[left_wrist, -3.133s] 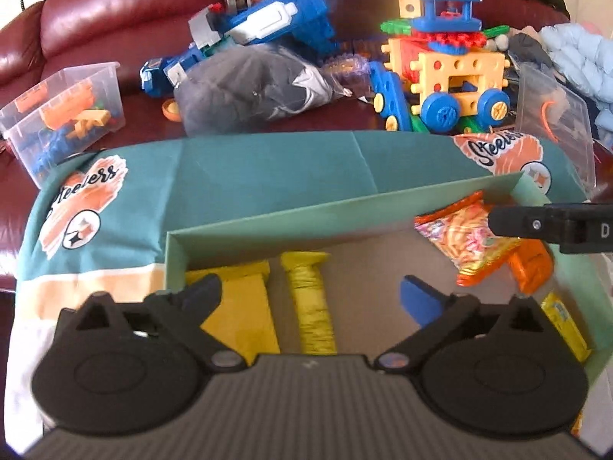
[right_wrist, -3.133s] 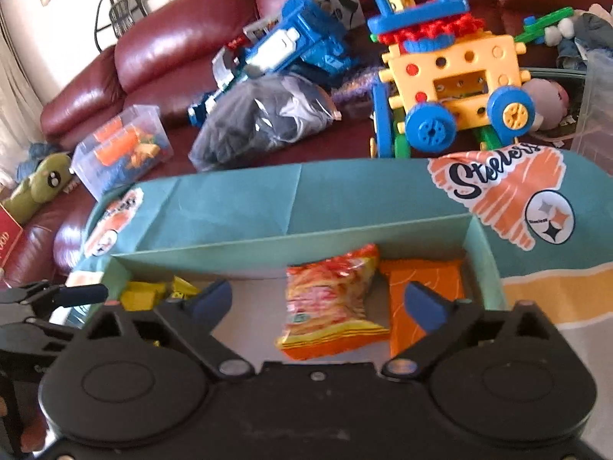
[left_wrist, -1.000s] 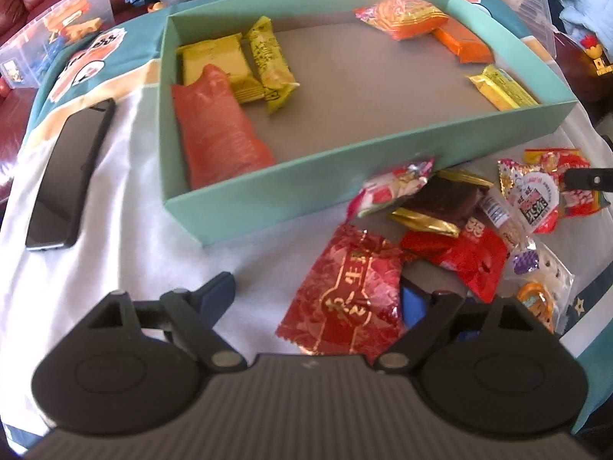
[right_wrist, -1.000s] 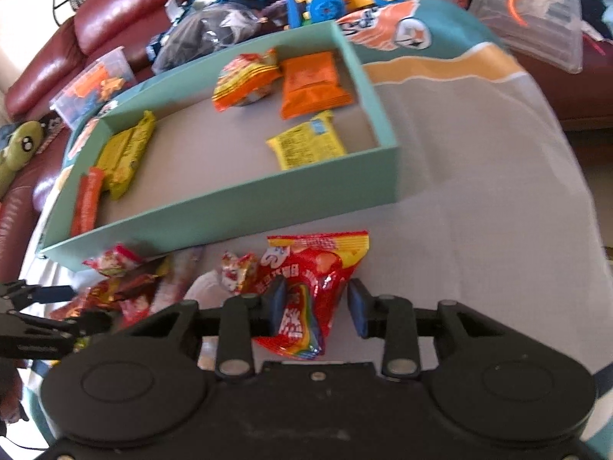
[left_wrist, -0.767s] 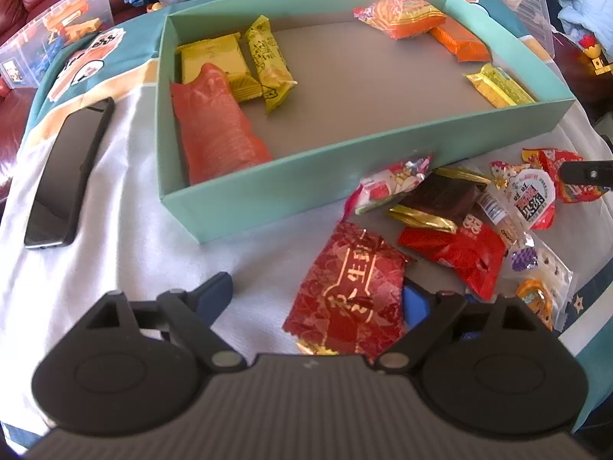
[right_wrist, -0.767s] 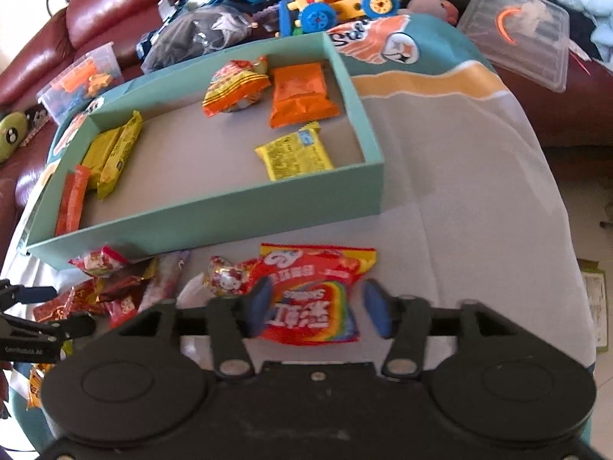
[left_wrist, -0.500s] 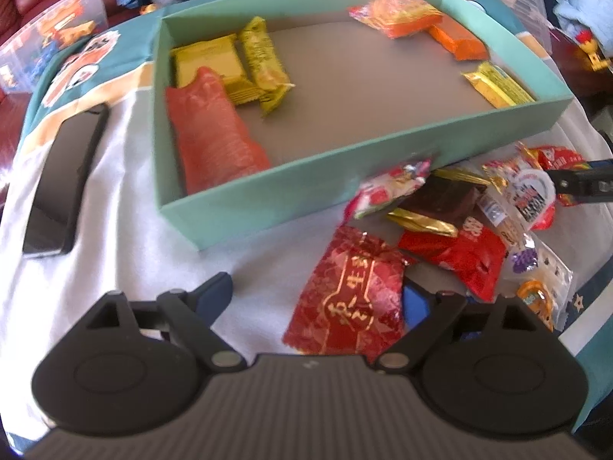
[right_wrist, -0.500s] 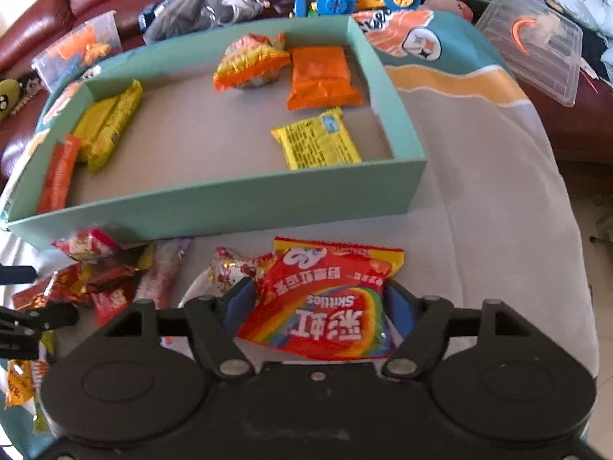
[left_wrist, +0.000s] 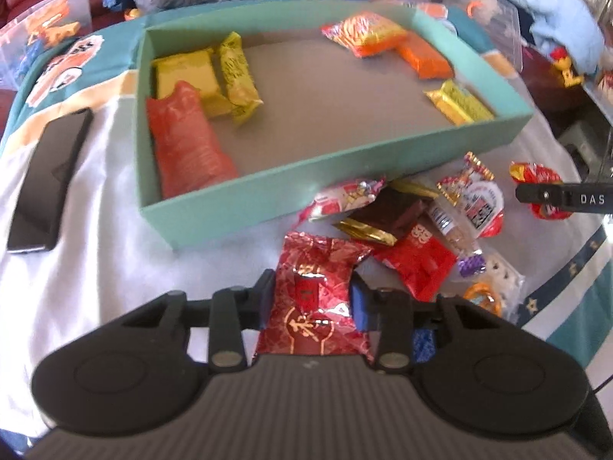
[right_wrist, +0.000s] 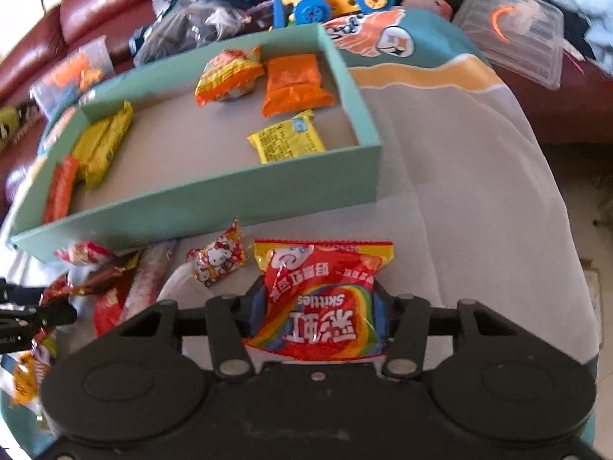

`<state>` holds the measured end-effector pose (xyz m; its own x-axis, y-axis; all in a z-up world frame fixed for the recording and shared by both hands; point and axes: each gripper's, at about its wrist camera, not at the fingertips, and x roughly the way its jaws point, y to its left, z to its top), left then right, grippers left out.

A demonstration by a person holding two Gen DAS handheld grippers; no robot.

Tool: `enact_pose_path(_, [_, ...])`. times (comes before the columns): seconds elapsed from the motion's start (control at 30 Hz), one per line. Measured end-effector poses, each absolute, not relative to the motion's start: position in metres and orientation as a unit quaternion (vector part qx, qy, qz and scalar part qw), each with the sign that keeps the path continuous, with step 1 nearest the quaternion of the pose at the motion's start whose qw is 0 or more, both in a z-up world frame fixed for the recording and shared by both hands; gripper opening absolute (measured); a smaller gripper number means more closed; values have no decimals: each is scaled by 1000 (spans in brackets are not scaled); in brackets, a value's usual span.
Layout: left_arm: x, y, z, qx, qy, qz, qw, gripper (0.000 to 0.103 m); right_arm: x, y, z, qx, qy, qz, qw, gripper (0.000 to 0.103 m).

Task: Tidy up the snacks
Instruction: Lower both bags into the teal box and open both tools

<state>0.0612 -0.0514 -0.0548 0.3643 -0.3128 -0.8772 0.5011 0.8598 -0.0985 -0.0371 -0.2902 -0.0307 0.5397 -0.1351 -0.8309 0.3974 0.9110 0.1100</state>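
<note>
1. Left gripper (left_wrist: 311,299): jaws narrowed onto the red foil packet (left_wrist: 312,287), pinching it at mid-width. Pkt sits on the cloth just near of the teal box (left_wrist: 214,207), left end of the loose snack pile (left_wrist: 421,226).
2. Right gripper (right_wrist: 318,306): jaws clamped on the Skittles bag (right_wrist: 325,287), both pads at the bag's sides, near half. Bag's far edge points at the box's near wall; Hello Kitty candy (right_wrist: 216,258) just left of it.
3. Handling, judged: both pkts light, soft, crinkly; foil looks slippery, contents shift. Side pinch mid-body seems ok; a seam-edge grip would likely slip or tear. Skittles bag prob sags at the free end when lifted.
4. Box already holds: red pouch (left_wrist: 184,142) + yellow bars (left_wrist: 207,73) at left, orange packs (right_wrist: 264,80) far right, yellow pkt (right_wrist: 287,142) near right. Centre floor bare, so room for both.
5. Next prob lift over the near wall, drop by colour/type group. Risk: bag snags on wall.
6. Phone (left_wrist: 49,176) lies left of the box, well apart from both grippers.
</note>
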Motion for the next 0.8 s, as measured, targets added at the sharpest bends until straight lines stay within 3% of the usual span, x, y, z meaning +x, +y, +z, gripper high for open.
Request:
enact_pose_path(0.4, [63,-32,1,57,458,-248,852,39,-49,-298,17,165,393,-140,894,51])
enact_pose_path(0.8, [134,-82,9,62,431,-237,868,39,39,-288,43,171,366,-80,911,51])
